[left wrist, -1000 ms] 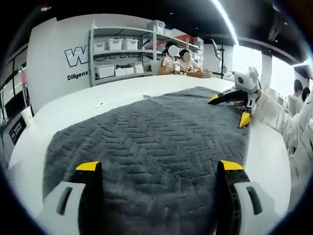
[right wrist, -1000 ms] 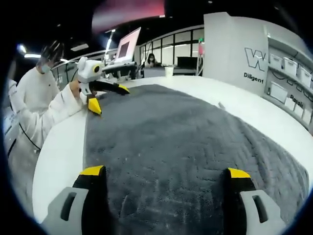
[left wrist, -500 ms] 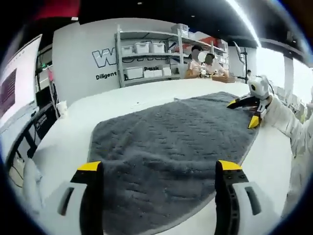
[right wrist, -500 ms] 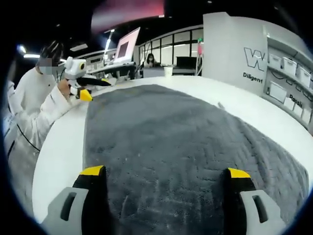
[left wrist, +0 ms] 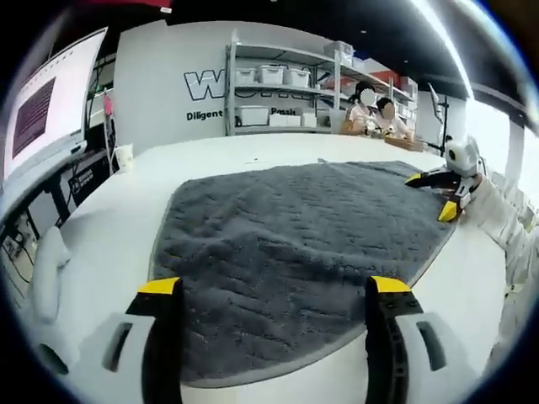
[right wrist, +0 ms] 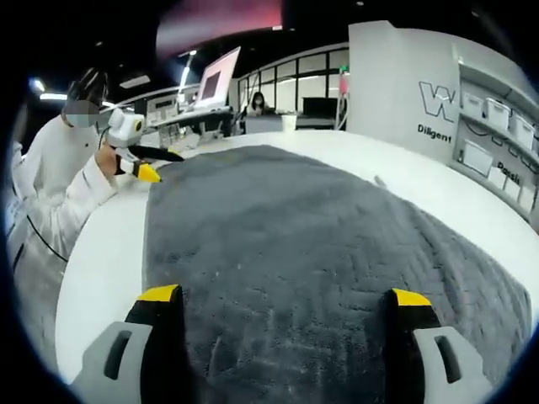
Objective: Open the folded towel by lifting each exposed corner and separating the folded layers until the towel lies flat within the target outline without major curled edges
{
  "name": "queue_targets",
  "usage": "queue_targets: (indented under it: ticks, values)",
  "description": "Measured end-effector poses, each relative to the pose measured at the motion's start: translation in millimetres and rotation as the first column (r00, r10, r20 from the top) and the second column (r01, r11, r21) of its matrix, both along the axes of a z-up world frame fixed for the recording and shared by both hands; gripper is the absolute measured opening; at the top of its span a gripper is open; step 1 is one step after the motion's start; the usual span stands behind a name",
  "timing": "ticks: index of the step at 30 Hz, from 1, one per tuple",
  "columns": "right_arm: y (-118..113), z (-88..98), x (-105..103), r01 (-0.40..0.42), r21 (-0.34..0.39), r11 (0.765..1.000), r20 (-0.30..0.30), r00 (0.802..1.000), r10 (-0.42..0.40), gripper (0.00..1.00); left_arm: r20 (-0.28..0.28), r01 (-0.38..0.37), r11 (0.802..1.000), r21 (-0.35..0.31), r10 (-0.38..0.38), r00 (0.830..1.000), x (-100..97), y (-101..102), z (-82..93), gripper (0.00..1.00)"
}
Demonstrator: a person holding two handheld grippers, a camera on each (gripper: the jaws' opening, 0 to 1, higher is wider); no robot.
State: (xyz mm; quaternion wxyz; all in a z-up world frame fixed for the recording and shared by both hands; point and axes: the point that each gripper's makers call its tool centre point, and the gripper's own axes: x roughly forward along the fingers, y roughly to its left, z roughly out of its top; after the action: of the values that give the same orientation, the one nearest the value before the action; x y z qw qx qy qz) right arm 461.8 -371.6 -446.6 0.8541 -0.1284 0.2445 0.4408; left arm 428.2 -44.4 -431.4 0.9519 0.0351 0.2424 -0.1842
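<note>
While both grippers hold their yellow-tipped jaws spread wide with nothing between them, the grey towel (left wrist: pixel 295 236) lies opened out and flat on the white table (left wrist: pixel 109 227), its herringbone pile facing up. Seen from the left gripper view, the left gripper (left wrist: pixel 274 290) hovers over the towel's near edge, which curves smoothly across the tabletop just ahead of the jaw tips, and the towel's left corner sits near that gripper's left jaw. Across the cloth, the right gripper (left wrist: pixel 446 194) shows at the far right corner of the towel, held in a white sleeve (left wrist: pixel 497 223), its jaws parted above the edge. From the right gripper view, the right gripper (right wrist: pixel 286 295) hangs over the towel (right wrist: pixel 312 244) with grey cloth spanning the gap between its tips, while the left gripper (right wrist: pixel 156 164) appears at the far left corner, jaws apart, just beside the towel's edge, held by a person (right wrist: pixel 50 185) in white. Behind the table stand a shelf (left wrist: pixel 286 93) with white bins, a monitor (left wrist: pixel 50 101) and a white cup (left wrist: pixel 125 156).
</note>
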Motion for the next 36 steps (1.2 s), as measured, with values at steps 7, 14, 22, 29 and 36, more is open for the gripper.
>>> queue_targets:
  ticks: [7,14,22,29,36]
  values:
    - [0,0.1,1,0.001,0.0,1.0,0.0,1.0,-0.001,0.99,-0.03,-0.032,0.998,0.05,0.034,0.999,-3.2,13,-9.1,0.89]
    - [0,-0.2,0,0.001,0.001,1.0,0.001,1.0,-0.001,0.99,-0.024,-0.029,0.999,0.046,0.03,0.999,-5.0,14,-9.2,0.89]
    - [0,-0.2,0,0.001,0.005,1.0,0.003,1.0,-0.001,0.99,0.001,-0.025,0.999,0.033,0.025,1.0,-10.5,15,-9.1,0.89]
    - [1,-0.2,0,0.001,0.007,1.0,0.006,1.0,-0.001,0.99,0.018,-0.036,0.999,0.025,0.035,0.999,-10.9,19,-8.2,0.89]
    - [2,-0.2,-3,-0.008,0.006,1.0,0.005,1.0,0.008,0.99,0.017,-0.038,0.999,0.025,0.038,0.999,-13.8,20,-8.2,0.89]
